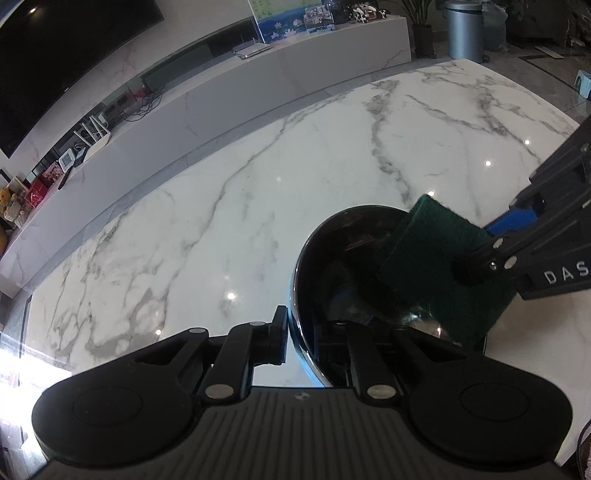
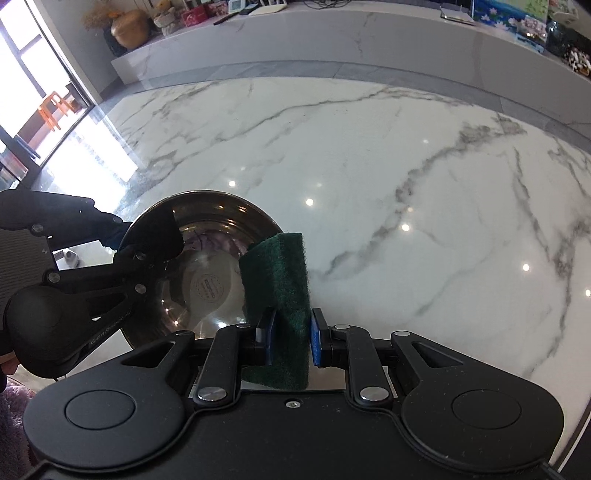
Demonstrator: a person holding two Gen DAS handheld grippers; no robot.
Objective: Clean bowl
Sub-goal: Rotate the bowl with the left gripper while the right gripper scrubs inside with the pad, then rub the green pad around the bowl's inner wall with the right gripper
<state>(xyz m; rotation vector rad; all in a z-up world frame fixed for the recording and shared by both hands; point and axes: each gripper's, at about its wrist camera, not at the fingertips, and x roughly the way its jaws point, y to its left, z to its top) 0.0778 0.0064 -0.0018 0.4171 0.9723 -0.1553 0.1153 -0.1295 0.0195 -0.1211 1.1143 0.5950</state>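
Note:
A shiny steel bowl (image 1: 343,266) (image 2: 210,266) sits on the white marble table (image 1: 240,192) (image 2: 388,166). My left gripper (image 1: 301,332) (image 2: 129,236) is shut on the bowl's near-left rim, one finger outside and one inside. A dark green scouring pad (image 1: 432,266) (image 2: 280,273) is clamped in my right gripper (image 2: 291,336) (image 1: 491,245), whose blue pads press it from both sides. The pad stands upright at the bowl's right rim and reaches partly over the inside. Whether it touches the steel, I cannot tell.
A long white low cabinet (image 1: 229,92) (image 2: 332,40) runs beyond the table's far edge, carrying small items, with a dark screen (image 1: 55,55) above. A grey bin (image 1: 463,29) stands far right. The table's right edge (image 2: 576,428) is close. A bright window (image 2: 33,92) is on the left.

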